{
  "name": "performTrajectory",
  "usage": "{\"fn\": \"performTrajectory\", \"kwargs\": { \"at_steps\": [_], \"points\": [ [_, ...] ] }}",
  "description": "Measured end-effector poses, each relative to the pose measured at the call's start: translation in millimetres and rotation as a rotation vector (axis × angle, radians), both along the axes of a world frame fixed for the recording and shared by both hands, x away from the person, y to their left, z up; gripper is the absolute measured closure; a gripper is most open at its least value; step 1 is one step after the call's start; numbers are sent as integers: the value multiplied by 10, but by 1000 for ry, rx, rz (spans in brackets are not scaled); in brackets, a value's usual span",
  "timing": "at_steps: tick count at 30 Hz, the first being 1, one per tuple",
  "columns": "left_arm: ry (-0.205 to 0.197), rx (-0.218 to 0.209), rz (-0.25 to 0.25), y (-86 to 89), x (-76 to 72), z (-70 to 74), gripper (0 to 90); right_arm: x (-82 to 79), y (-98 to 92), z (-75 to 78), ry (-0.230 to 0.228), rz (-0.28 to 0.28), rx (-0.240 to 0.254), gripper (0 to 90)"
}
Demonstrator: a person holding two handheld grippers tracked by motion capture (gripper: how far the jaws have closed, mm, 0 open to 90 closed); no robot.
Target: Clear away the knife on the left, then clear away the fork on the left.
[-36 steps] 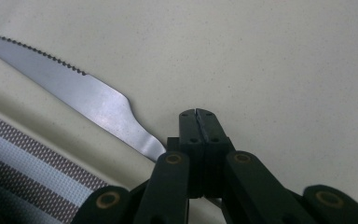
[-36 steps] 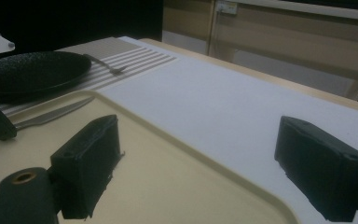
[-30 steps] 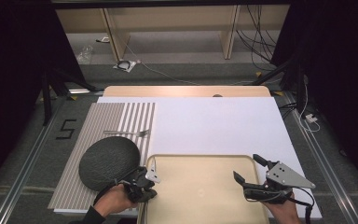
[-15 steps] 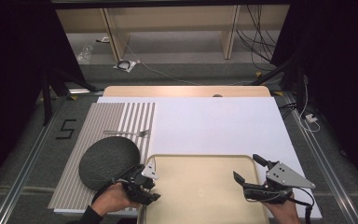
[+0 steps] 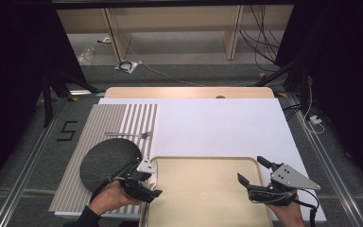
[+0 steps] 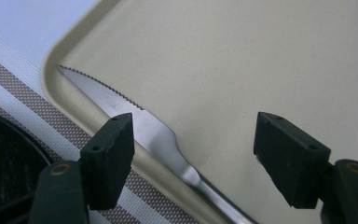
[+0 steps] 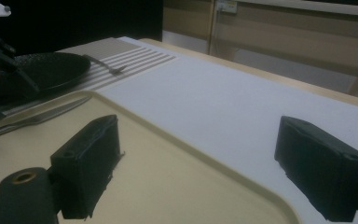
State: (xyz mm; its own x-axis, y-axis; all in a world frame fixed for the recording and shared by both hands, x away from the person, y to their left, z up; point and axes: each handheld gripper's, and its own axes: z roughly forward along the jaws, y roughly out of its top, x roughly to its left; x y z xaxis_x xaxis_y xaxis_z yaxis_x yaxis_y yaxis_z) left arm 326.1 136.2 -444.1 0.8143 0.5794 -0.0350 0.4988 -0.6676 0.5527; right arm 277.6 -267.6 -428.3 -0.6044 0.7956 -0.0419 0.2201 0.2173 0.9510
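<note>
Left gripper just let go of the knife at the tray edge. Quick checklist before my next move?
1. Left gripper has just been opening, pads clear of the knife: ok.
2. Knife settled flat inside the tray: not ok, it leans on the rim.
3. Right gripper open, empty: ok.
4. Plate on the striped mat: ok.
5. Fork on mat, untouched: ok.
</note>
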Motion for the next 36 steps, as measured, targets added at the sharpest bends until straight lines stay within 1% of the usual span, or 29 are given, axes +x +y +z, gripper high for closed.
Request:
{"fn": "performTrajectory", "kwargs": {
  "at_steps": [3,8,10,14,22,23,26,29,31,34,36],
  "points": [
    [-17,-14,16,23,12,25,257,-1,-1,-1,0,0,2,151],
    [-56,-49,54,94,47,82,237,-3,-1,0,1,2,3,151],
    [-73,-56,68,132,59,100,232,0,-2,0,0,2,3,151],
    [-97,-76,110,218,86,128,225,-1,1,4,0,4,3,151],
    [-137,-95,169,377,141,174,219,3,15,1,-1,7,0,151],
    [-138,-94,176,393,146,180,219,2,14,1,-1,6,-1,151],
    [-158,-77,202,432,154,197,221,2,14,1,-1,6,-2,151],
    [-170,-90,219,468,161,220,221,4,16,0,-1,4,2,150],
    [-182,-90,230,495,173,238,221,2,18,2,-2,7,-5,151],
    [-197,-103,256,537,194,266,221,8,22,-8,-1,8,1,151],
    [-206,-105,273,561,216,277,221,9,16,-6,-1,8,-1,151]
  ]
}}
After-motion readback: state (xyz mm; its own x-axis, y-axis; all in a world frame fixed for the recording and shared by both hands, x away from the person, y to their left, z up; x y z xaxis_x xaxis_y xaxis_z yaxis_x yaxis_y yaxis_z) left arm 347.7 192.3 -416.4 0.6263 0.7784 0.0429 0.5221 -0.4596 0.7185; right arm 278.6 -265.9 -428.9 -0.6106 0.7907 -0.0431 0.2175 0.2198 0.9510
